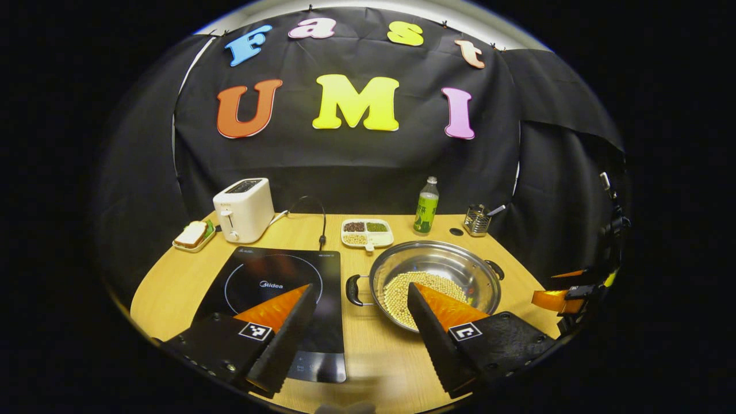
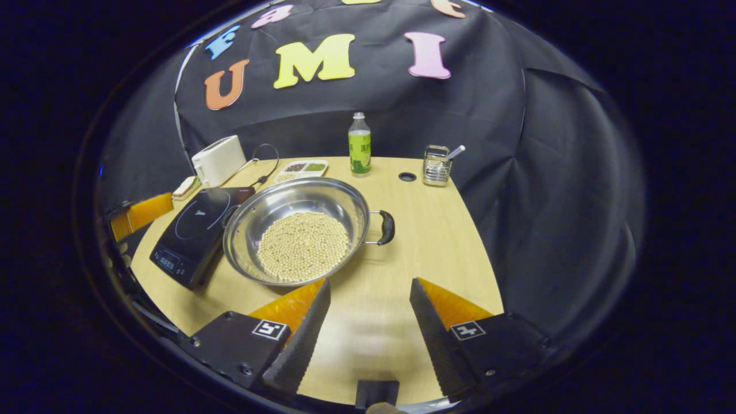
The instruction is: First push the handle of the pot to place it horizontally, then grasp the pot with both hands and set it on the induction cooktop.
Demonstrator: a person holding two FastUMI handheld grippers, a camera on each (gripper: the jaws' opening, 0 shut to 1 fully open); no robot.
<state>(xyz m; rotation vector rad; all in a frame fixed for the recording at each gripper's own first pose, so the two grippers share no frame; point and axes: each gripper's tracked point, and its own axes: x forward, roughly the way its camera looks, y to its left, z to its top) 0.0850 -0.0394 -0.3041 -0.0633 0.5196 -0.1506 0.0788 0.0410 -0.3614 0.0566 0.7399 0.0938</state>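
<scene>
Two grippers, jaws wide open, empty.
Pot [image 2: 299, 230] of beans mid-bench, beside cooktop [image 1: 276, 287]; left gripper [image 1: 359, 330], right gripper [image 2: 368, 328] hover short. Risk: uneven lift spills beans.

"Midea" brand in white at centre of induction cooktop [image 1: 270, 284] glass, inside ring marking. Small print at cooktop's upper corners too small to read. Green bottle [image 1: 426, 207] label blurred, unreadable. Toaster [image 1: 244, 209] front mark illegible.
</scene>
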